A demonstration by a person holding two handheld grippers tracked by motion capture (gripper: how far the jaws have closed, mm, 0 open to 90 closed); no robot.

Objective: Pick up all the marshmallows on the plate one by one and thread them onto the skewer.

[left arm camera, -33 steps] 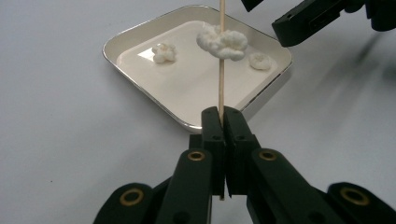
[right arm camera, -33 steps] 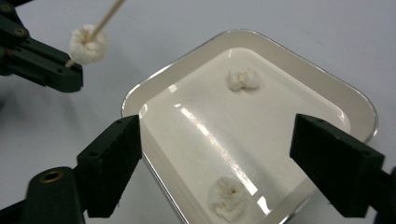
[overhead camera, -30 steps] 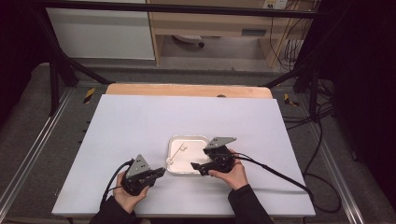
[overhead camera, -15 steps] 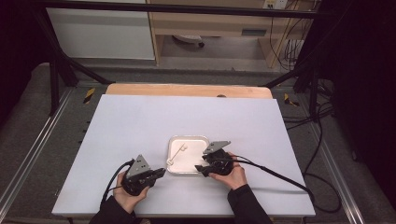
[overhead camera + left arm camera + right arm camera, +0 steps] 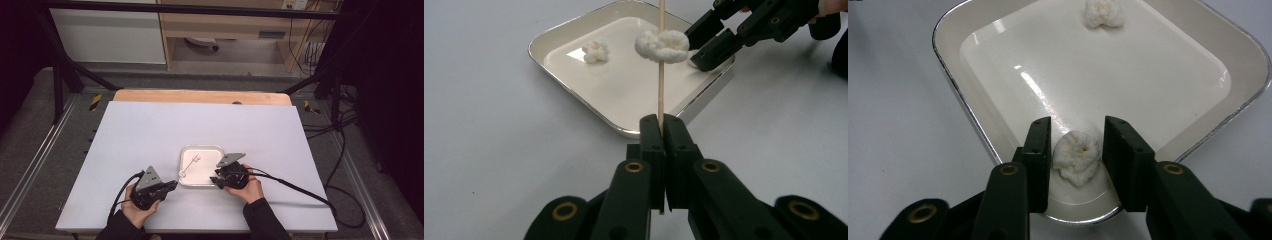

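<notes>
A skewer [image 5: 661, 75] bearing one puff [image 5: 662, 45] is clamped upright by the left gripper [image 5: 662, 125]. In the tray [image 5: 968, 95] on the table [image 5: 150, 130], at six o'clock, another puff [image 5: 1077, 157] is flanked by the right gripper [image 5: 1077, 145], whose fingers have just been closing; contact cannot be told. A third puff [image 5: 1104, 12] lies at twelve o'clock.

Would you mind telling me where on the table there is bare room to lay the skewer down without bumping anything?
The table lies bare between the tray and the wooden strip, and on both outer sides. It is crowded at the tray's near edge: the left gripper holds the skewer there, and the right gripper straddles a white piece.
</notes>
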